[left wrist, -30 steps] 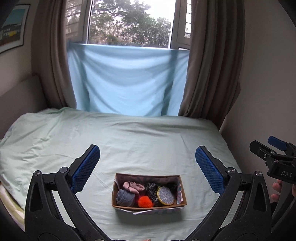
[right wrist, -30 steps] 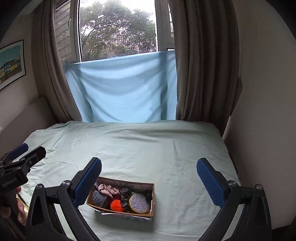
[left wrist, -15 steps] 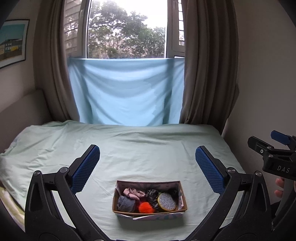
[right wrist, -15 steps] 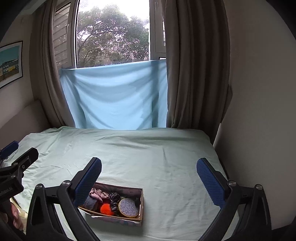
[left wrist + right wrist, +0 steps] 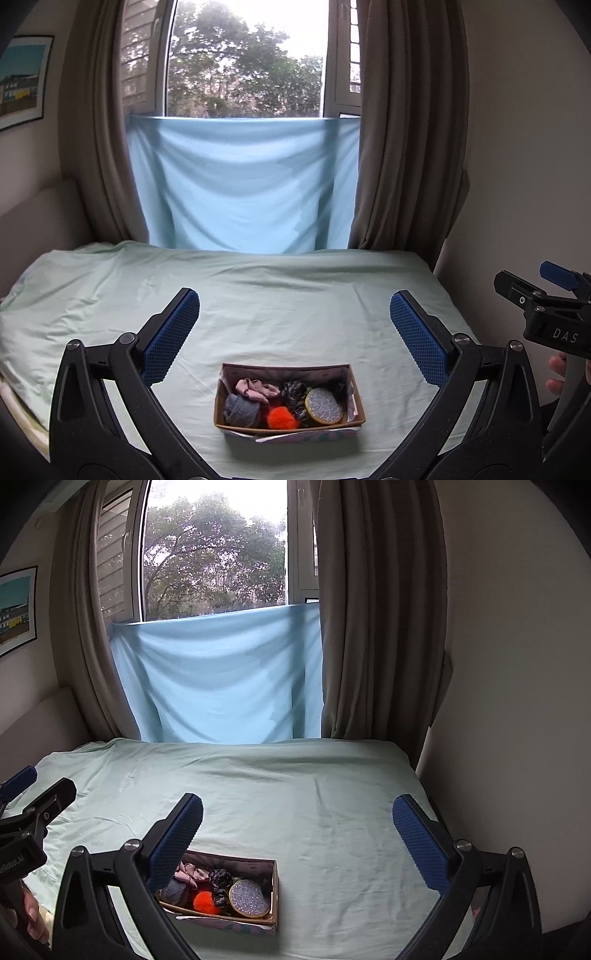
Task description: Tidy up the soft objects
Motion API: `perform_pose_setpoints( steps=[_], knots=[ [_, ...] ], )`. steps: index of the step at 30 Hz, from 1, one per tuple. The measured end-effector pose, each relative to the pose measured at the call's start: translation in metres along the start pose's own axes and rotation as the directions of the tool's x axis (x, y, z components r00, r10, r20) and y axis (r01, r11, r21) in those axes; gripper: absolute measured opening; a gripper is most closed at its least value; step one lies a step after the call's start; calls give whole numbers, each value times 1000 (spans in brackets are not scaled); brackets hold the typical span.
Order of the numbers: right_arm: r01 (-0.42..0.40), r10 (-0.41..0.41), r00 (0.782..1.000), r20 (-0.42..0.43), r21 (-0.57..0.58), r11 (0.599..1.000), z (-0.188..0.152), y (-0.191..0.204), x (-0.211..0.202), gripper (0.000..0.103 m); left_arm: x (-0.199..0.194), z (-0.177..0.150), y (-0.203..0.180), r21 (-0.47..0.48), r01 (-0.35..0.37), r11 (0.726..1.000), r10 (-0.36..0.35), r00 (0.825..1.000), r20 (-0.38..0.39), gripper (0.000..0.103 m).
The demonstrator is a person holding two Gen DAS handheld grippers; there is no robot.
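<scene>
A small cardboard box rests on the pale green bed near its front edge. Inside lie a pink cloth, a grey sock ball, an orange pom-pom, a dark scrunchie and a round glittery pad. My left gripper hovers open, above and behind the box, holding nothing. My right gripper is open too, raised to the box's right, its left finger overlapping the box's left end.
The bed sheet stretches back to a light blue cloth hung under the window between brown curtains. A wall runs along the bed's right side. A hand holds the other gripper at the right edge.
Both grippers have pulled back and tilted up, so the box sits lower and smaller and more window shows. The jaws stayed open and the box's contents have not moved.
</scene>
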State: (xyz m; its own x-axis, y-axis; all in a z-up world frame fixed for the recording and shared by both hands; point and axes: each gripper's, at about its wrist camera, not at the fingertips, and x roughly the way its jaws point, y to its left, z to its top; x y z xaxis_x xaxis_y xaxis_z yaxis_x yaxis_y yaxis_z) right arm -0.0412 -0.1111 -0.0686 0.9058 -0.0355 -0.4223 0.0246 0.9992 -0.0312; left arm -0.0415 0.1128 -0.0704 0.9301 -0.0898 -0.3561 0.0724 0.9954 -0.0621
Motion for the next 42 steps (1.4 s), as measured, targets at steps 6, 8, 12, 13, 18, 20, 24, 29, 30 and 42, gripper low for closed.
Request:
perform_pose_setpoints(
  steps=[6, 8, 12, 13, 18, 20, 24, 29, 30, 42],
  knots=[
    [3, -3, 1000, 0, 2, 1000, 1, 3, 0, 102, 1, -1, 6, -16, 10, 1000, -10, 1000, -2, 103],
    [4, -4, 1000, 1, 2, 1000, 1, 4, 0, 102, 2, -1, 8, -17, 10, 1000, -10, 1000, -3, 103],
    [3, -3, 1000, 3, 4, 1000, 0, 5, 0, 102, 2, -1, 11, -21, 10, 1000, -10, 1000, 0, 103],
    [4, -4, 1000, 1, 4, 1000, 0, 5, 1, 102, 2, -1, 12, -21, 11, 1000, -11, 1000, 0, 103],
    [7, -7, 1000, 0, 9, 1000, 0, 7, 1, 102, 2, -1, 14, -22, 13, 1000, -13, 1000, 3, 103],
    [6, -6, 1000, 2, 9, 1000, 0, 6, 0, 102, 2, -1, 14, -20, 13, 1000, -13, 1000, 3, 103],
    [5, -5, 1000, 5, 7, 1000, 1, 8, 1, 102, 2, -1, 13, -14, 13, 1000, -13, 1000, 3, 103],
    [6, -6, 1000, 5, 13, 1000, 1, 10, 2, 102, 2, -2, 12, -10, 10, 1000, -10, 1000, 2, 103],
    [6, -7, 1000, 4, 14, 1000, 1, 10, 2, 102, 2, -2, 12, -10, 9, 1000, -9, 1000, 1, 103],
    [7, -7, 1000, 6, 18, 1000, 2, 12, 1, 102, 0, -1, 16, -13, 5, 1000, -5, 1000, -3, 103]
  ],
)
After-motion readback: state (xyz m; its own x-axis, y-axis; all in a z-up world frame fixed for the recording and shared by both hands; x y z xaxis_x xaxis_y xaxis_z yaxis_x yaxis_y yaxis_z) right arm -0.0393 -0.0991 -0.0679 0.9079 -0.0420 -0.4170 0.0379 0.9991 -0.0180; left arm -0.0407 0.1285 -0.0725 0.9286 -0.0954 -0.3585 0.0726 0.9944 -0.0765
